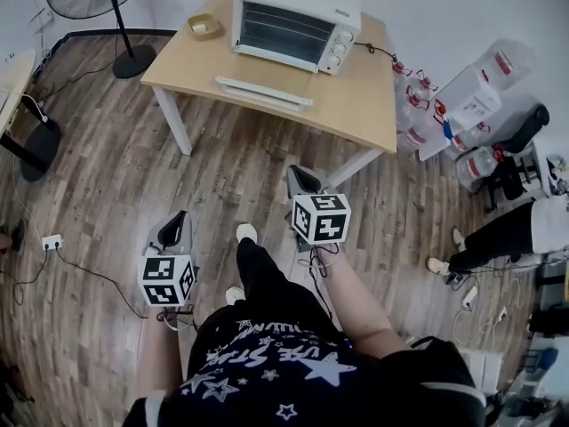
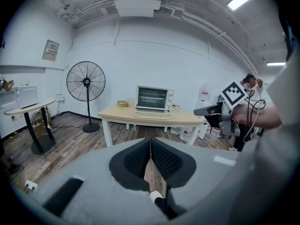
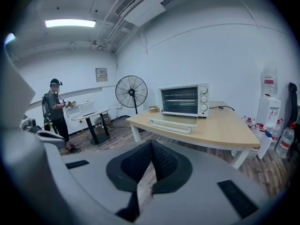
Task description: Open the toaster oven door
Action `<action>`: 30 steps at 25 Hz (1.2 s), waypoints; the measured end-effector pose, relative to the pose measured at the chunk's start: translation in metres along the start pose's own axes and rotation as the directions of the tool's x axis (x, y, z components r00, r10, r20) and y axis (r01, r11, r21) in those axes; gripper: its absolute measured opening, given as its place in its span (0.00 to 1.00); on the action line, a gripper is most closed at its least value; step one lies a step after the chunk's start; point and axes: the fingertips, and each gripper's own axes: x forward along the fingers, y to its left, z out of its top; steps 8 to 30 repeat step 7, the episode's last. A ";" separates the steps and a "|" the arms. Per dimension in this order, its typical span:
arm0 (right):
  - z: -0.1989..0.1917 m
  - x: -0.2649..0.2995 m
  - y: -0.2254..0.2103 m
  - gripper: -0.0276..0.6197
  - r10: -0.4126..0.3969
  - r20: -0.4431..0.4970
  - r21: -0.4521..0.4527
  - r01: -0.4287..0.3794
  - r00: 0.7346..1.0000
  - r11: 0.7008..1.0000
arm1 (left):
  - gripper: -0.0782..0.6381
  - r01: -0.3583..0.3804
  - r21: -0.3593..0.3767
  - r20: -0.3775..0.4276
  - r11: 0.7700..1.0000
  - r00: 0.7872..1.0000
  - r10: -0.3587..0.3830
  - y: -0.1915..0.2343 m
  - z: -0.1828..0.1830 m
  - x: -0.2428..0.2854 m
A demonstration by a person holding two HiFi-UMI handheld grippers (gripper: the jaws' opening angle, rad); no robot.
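The toaster oven door already lies folded down on the tabletop in front of the oven, so I judge the job done. My left tool and right tool are both closed and empty, well back from it.

Floor open to the table — lowered oven door juts forward.

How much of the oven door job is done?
Done: the toaster oven has its door folded down flat over the table, so it looks open. In hand: nothing. The left gripper and right gripper are both shut and empty, held over the floor away from the table. Left: probably nothing.
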 end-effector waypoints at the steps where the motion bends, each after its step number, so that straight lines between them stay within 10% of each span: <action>1: -0.004 -0.007 0.002 0.05 -0.003 0.003 -0.002 0.003 1.000 1.000 | 0.14 0.002 0.000 0.001 1.000 1.000 -0.002 -0.003 -0.004 -0.005; 30: -0.018 -0.038 0.016 0.05 -0.002 0.015 0.003 0.002 1.000 1.000 | 0.14 0.005 0.013 0.009 1.000 1.000 -0.005 -0.012 -0.013 -0.029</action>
